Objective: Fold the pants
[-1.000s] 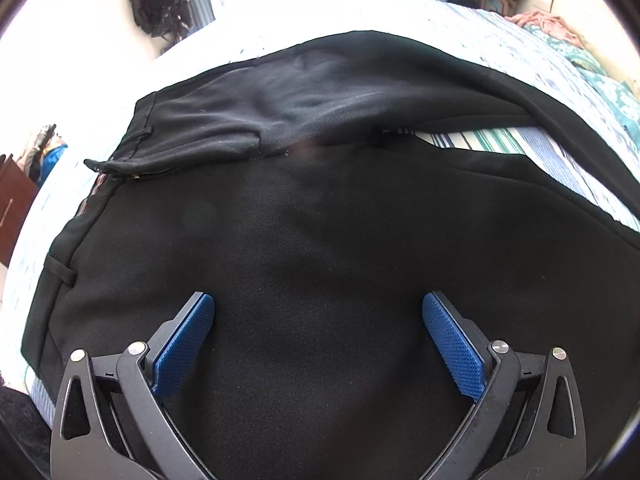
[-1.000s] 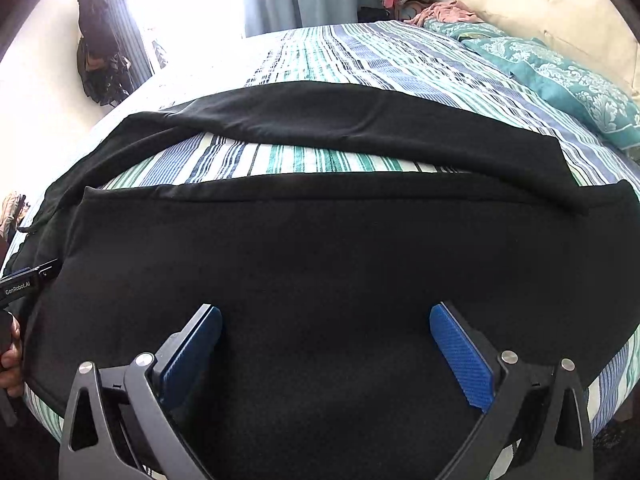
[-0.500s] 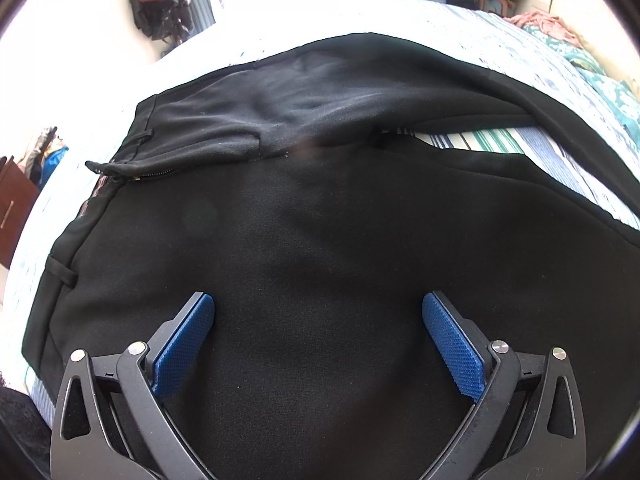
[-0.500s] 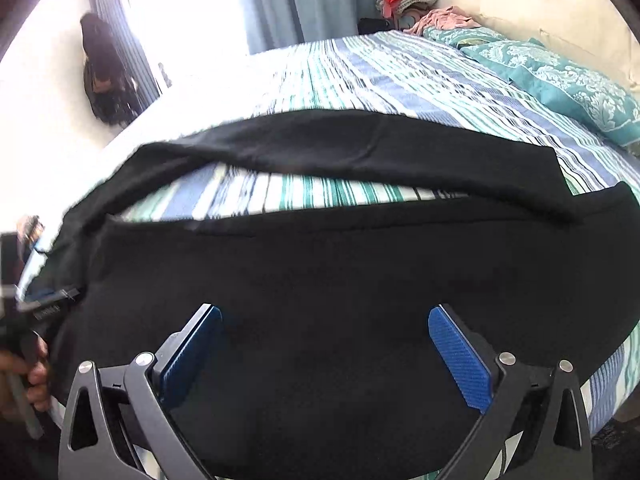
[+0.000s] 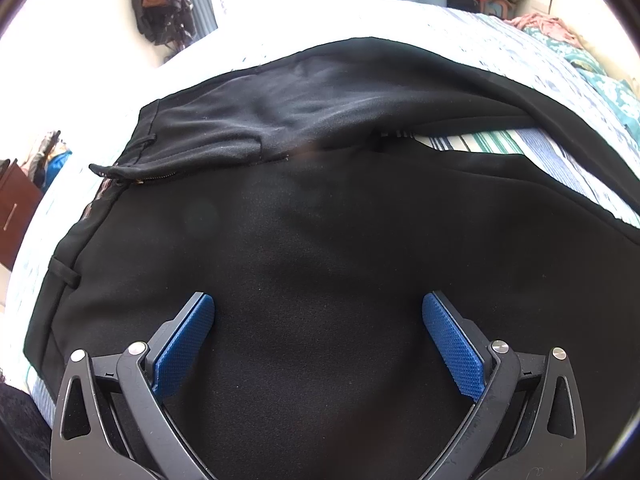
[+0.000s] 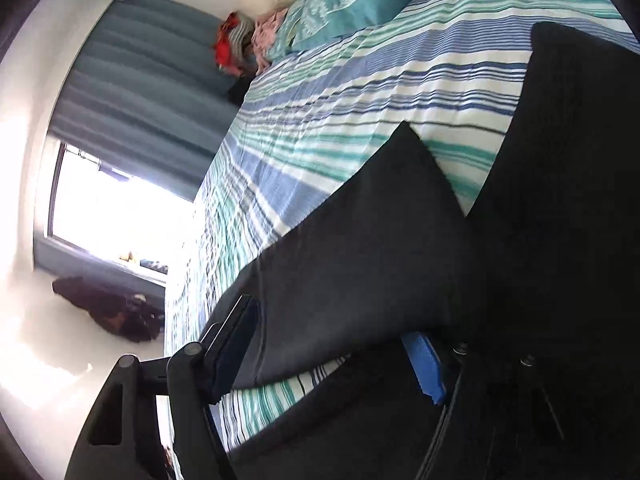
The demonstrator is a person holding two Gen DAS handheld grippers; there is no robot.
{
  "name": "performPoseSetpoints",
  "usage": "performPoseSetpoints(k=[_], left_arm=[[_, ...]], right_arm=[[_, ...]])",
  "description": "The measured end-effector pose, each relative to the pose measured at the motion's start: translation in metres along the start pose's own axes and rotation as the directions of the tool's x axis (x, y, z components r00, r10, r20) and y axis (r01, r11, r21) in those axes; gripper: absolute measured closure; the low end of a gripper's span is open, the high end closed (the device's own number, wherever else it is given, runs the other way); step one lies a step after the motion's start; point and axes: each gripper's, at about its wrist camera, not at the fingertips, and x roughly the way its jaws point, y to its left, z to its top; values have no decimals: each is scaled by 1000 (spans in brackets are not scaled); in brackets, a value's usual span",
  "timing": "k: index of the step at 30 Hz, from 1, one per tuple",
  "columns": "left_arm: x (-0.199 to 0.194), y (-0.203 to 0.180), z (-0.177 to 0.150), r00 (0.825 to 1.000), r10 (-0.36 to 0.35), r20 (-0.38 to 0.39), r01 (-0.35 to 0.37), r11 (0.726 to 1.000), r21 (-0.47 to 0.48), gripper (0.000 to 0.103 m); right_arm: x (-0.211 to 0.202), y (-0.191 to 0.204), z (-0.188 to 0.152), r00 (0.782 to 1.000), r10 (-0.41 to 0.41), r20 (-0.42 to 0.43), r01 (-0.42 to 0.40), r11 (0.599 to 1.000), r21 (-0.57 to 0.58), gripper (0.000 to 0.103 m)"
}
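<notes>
Black pants (image 5: 320, 220) lie spread on a striped bed, waistband and zipper (image 5: 156, 177) at the left, the two legs running off to the right. My left gripper (image 5: 317, 305) hovers open over the seat of the pants, nothing between its blue pads. In the right wrist view the picture is rolled on its side. My right gripper (image 6: 330, 328) is at the end of one pant leg (image 6: 360, 240), its jaws closing with that leg's hem between them; I see no pad pressing on it. The other leg (image 6: 560, 200) lies beside it.
The striped bedsheet (image 6: 320, 100) stretches beyond the legs to teal pillows (image 6: 360, 0). A pile of clothes (image 6: 232, 40) sits by the curtain, next to a bright window (image 6: 120, 216). Dark bags (image 5: 160, 8) hang on the wall past the waistband.
My right gripper has swung across to the leg ends and rolled onto its side, and its jaws have narrowed around a hem. The left gripper and the waist end look unchanged.
</notes>
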Motion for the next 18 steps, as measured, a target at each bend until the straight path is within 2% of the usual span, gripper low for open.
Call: performPoseSetpoints(k=[1, 4, 6, 7, 9, 11, 12, 15, 16, 18], left_arm=[[0, 0, 0, 1000, 1, 2, -1, 1000, 0, 1], [0, 0, 0, 1000, 7, 6, -7, 1000, -2, 1], [-2, 0, 0, 1000, 10, 7, -10, 1000, -9, 1], [-3, 1, 1, 1000, 9, -5, -9, 1000, -18, 1], [-7, 5, 11, 997, -12, -81, 9, 999, -43, 1], [-10, 12, 31, 981, -87, -174, 74, 994, -82, 1], [-11, 17, 45, 975, -138, -176, 118, 986, -120, 1], [-6, 31, 106, 968, -228, -107, 195, 948, -252, 1], [3, 34, 129, 959, -264, -101, 225, 929, -292, 1], [30, 37, 171, 931, -349, -110, 287, 882, -373, 1]], right_arm=[[-1, -3, 2, 1000, -10, 21, 10, 1000, 22, 41], [-3, -11, 6, 998, -32, 57, 29, 998, 55, 63], [2, -12, 9, 996, -77, 46, 77, 997, 17, 96], [2, -11, 9, 994, -100, 42, 100, 995, -6, 96], [-7, -2, 9, 996, -73, 54, 75, 996, -44, 97], [-25, 12, 9, 997, -18, 76, 27, 992, -123, 97], [-34, 24, 8, 996, 7, 90, 8, 985, -171, 97], [-57, 52, 5, 989, 62, 133, -20, 954, -299, 97], [-63, 58, 5, 987, 77, 139, -28, 944, -329, 97], [-72, 67, 4, 984, 106, 142, -46, 927, -372, 97]])
